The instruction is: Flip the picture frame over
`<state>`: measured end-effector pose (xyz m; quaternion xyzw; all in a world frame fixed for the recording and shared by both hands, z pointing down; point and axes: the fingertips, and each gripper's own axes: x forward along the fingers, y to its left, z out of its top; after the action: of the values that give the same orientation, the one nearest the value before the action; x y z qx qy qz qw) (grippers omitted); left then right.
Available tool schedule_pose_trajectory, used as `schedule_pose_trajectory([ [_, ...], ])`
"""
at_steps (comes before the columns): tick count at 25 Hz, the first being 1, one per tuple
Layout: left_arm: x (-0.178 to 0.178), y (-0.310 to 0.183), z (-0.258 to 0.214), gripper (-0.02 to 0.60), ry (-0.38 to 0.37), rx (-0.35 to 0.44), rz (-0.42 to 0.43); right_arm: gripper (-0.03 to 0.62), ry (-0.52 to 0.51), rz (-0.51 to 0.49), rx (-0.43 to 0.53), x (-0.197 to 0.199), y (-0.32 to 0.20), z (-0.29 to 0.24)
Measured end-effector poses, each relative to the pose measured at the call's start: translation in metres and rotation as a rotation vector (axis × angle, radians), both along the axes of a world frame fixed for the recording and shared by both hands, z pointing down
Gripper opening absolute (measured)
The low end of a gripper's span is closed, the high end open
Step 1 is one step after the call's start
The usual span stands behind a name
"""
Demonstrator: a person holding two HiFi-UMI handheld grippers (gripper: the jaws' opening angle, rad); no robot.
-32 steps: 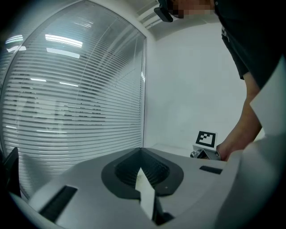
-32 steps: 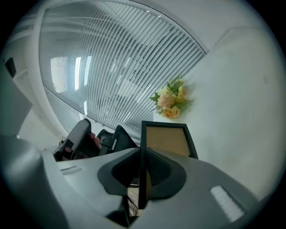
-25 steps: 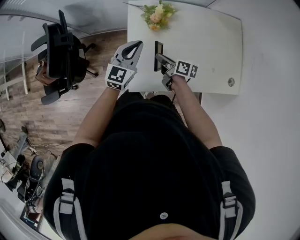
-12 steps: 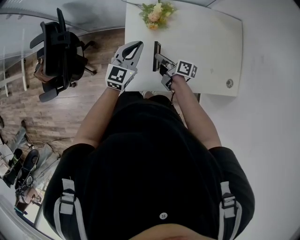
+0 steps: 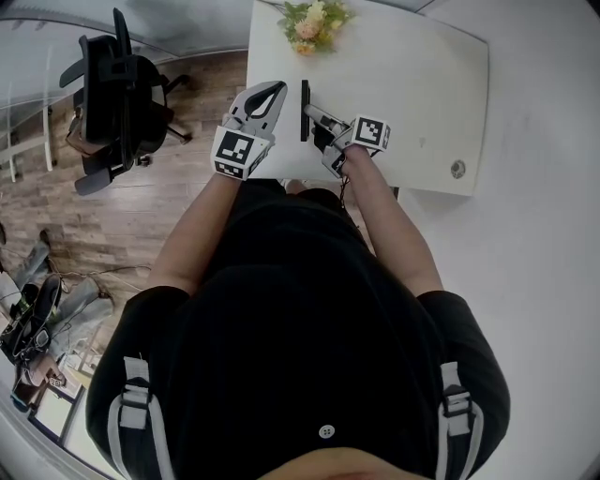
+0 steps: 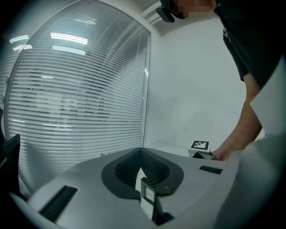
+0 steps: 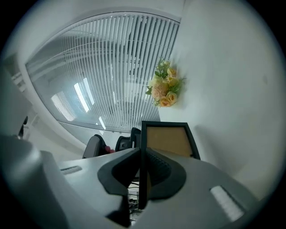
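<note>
The picture frame (image 5: pixel 305 105), black-rimmed, stands on its edge on the white table (image 5: pixel 422 84) and shows edge-on from above. In the right gripper view its brown back board (image 7: pixel 167 139) faces the camera. My right gripper (image 5: pixel 312 114) is shut on the frame's near rim, which runs as a thin dark line between the pads (image 7: pixel 142 179). My left gripper (image 5: pixel 277 89) lies just left of the frame, over the table's left edge, with its fingertips meeting and nothing held (image 6: pixel 143 179). The right gripper's marker cube (image 6: pixel 199 145) shows off to the right in the left gripper view.
A bunch of artificial flowers (image 5: pixel 309 23) lies at the table's far edge, beyond the frame (image 7: pixel 164 87). A round grommet (image 5: pixel 457 169) sits near the table's right front corner. A black office chair (image 5: pixel 117 94) stands on the wooden floor to the left.
The frame has tipped from a leaning pose to fully upright and shifted slightly left, with the right gripper rolling along with it. The left gripper has barely moved.
</note>
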<state>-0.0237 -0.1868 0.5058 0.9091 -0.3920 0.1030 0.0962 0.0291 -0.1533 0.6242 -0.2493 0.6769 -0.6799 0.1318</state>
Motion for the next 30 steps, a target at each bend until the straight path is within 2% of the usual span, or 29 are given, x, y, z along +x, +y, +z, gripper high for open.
schedule_pose_trajectory([
  [10, 0.004, 0.005, 0.0, 0.002, 0.009, 0.001, -0.016, 0.051, -0.193, 0.092, 0.0, 0.008, -0.005, 0.004],
  [17, 0.006, 0.008, 0.005, 0.002, 0.005, -0.009, -0.007, 0.051, -0.233, 0.125, -0.026, 0.015, -0.01, 0.025],
  [23, 0.004, 0.007, 0.004, 0.002, 0.013, -0.012, -0.003, 0.051, -0.208, 0.099, -0.018, 0.016, -0.011, 0.026],
  [30, 0.002, 0.007, 0.003, 0.002, 0.005, -0.011, 0.0, 0.054, -0.13, 0.071, 0.008, 0.032, -0.011, 0.026],
])
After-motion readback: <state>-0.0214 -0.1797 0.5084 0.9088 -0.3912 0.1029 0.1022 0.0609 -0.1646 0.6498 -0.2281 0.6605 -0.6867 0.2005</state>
